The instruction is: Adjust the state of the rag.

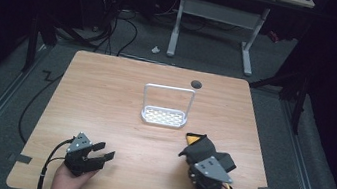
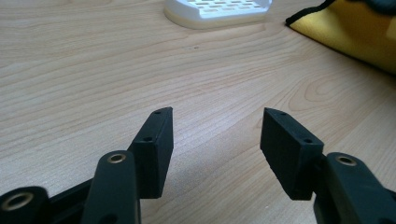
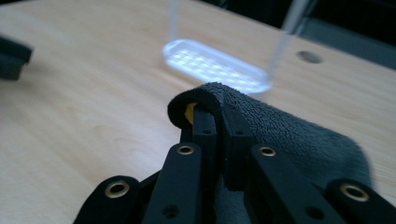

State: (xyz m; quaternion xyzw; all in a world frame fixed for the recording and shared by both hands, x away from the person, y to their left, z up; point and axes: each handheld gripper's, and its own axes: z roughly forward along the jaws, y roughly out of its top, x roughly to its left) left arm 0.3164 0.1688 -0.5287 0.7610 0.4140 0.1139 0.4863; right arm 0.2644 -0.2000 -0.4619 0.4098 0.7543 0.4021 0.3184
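The right gripper (image 3: 215, 122) is pinching a fold of the dark grey, yellow-backed cloth (image 3: 289, 135), its jaws closed tight on it. The left gripper (image 2: 217, 140) is resting on the wooden bench (image 1: 104, 105), jaws wide apart and holding nothing. The white perforated rack (image 1: 164, 117) is standing just beyond the cloth.

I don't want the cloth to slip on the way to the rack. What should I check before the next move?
1. Right gripper shut on the grey cloth: ok, jaws pinch a fold.
2. Grip is deep enough to hold: cannot tell, only the edge shows between the pads.
3. Left gripper free: ok, jaws open with nothing between them.
4. White rack upright with its frame unblocked: ok.
5. Bare table between cloth and rack: ok.
6. Cloth hangs free of the gripper's cable: cannot tell.
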